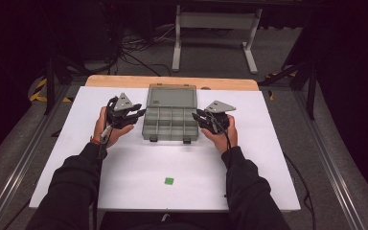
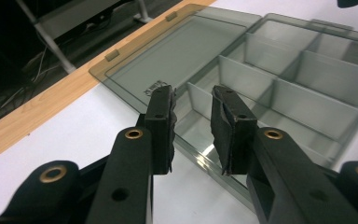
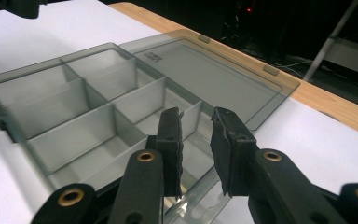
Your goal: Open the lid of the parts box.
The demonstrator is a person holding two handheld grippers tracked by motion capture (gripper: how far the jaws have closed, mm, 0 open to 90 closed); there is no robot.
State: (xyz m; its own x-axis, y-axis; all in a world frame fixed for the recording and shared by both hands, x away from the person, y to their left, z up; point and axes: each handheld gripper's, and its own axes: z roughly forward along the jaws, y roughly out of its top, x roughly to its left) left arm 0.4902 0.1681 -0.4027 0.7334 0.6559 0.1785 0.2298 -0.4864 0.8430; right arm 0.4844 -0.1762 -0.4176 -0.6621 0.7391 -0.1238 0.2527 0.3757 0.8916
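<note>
High view: your left gripper (image 1: 139,115) sits just off the left side of the organizer box (image 1: 170,120), jaws pointing right toward it. Left hand (image 1: 106,128) under the tool, grey plate on top. Jaws apart by a narrow gap, nothing between the pads. Left gripper view confirms: both black pads (image 2: 162,126) stand clear of each other, with the box's near wall and a corner compartment just ahead of and below the tips. No contact that you can make out.

Box lies open between your two grippers, lid (image 1: 171,96) folded flat away from you, toward the wooden table edge (image 1: 124,80). Compartments bare, smoky clear plastic, two latches on the side nearest you.

Right gripper (image 1: 198,118) mirrors the left: just off the box's right side, jaws pointing left at it, right hand (image 1: 222,135) beneath. Right gripper view shows its pads (image 3: 171,140) parted by a small gap, holding nothing, tips hanging over the box's near corner compartment, lid lying beyond to their right.

Small green square (image 1: 169,180) lies on the white tabletop (image 1: 268,158), well behind both grippers, nearer your body.
</note>
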